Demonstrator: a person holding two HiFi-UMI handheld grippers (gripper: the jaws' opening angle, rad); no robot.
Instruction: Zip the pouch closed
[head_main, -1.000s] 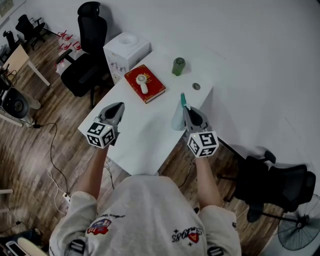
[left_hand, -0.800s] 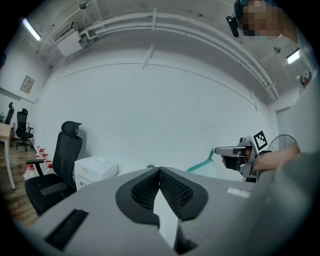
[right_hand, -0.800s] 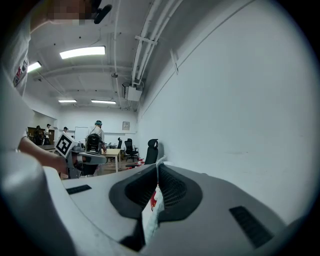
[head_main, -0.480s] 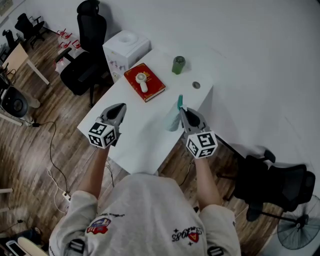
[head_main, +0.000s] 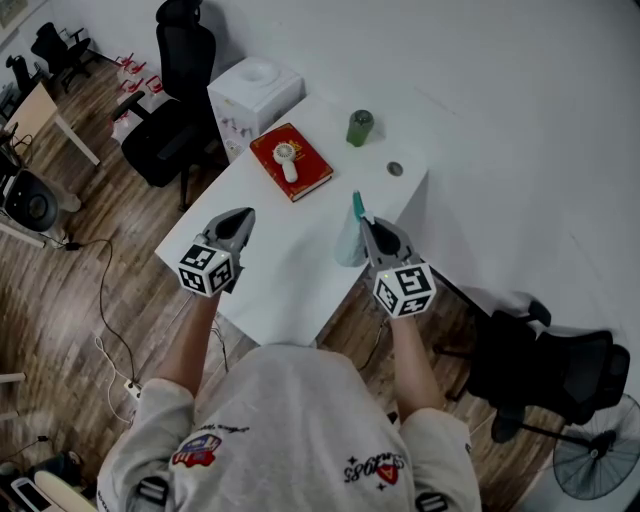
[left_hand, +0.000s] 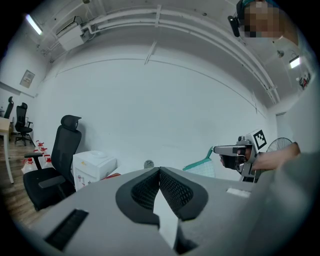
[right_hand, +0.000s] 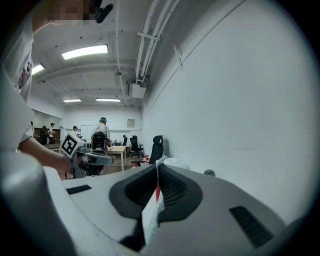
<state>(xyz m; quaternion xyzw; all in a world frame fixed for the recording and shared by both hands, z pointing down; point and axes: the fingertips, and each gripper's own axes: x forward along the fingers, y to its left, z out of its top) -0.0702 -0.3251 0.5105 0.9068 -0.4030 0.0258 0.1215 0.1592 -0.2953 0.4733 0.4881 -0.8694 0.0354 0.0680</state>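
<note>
pouch (head_main: 349, 238): centre right of the head view, above the table (head_main: 290, 275) edge; long axis runs up-frame to its teal end
right gripper (head_main: 367, 226): clamped on the pouch's near edge
left gripper (head_main: 241, 216): closed, empty; well apart at centre left; pouch lies to its right

The head view is dim and grey-toned, with a soft shadow beside the right edge of the worktop (head_main: 285, 265). Both gripper views bow into black corners. The ceiling strip lights (right_hand: 85, 51) glare.
</note>
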